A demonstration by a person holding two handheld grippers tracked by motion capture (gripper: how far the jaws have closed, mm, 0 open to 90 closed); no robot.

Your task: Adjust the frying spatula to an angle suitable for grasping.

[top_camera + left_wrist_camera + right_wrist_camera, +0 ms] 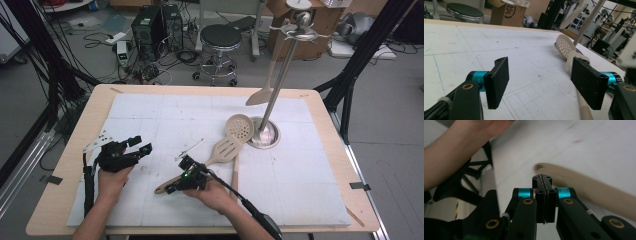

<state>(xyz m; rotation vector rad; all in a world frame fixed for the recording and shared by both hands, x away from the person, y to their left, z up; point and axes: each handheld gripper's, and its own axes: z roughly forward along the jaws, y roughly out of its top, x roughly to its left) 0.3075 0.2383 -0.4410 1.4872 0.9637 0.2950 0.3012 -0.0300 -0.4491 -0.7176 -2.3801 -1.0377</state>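
A person seated at the near edge of the bench [330, 165] works two hand-held tools over a white foam mat, on which wooden kitchen utensils lie beside a steel hanging rack [280, 75] standing toward the far right corner. The right tongs [179, 184], near the middle of the near edge, have their jaws pressed flat together with nothing caught between them; the right gripper view shows the pads meeting face to face just over the tip of the slotted spatula's handle [584, 182], which lies on the mat and is not yet grasped. That slotted spatula [226, 149] stretches from the right tongs toward the rack's base, its blade touching the perforated skimmer [239, 127] that leans against the round foot. A plain wooden spatula [265, 87] already hangs from one of the rack's hooks, which suggests the utensils on the mat are meant to go up the same way. The left tongs [134, 148] rest toward the left edge with their jaws spread wide and empty, aimed across the mat at the utensils, seemingly ready to steady a handle. Judging by the blur, the right tool is on the move, and its jaws would have to part before the handle can be lifted.
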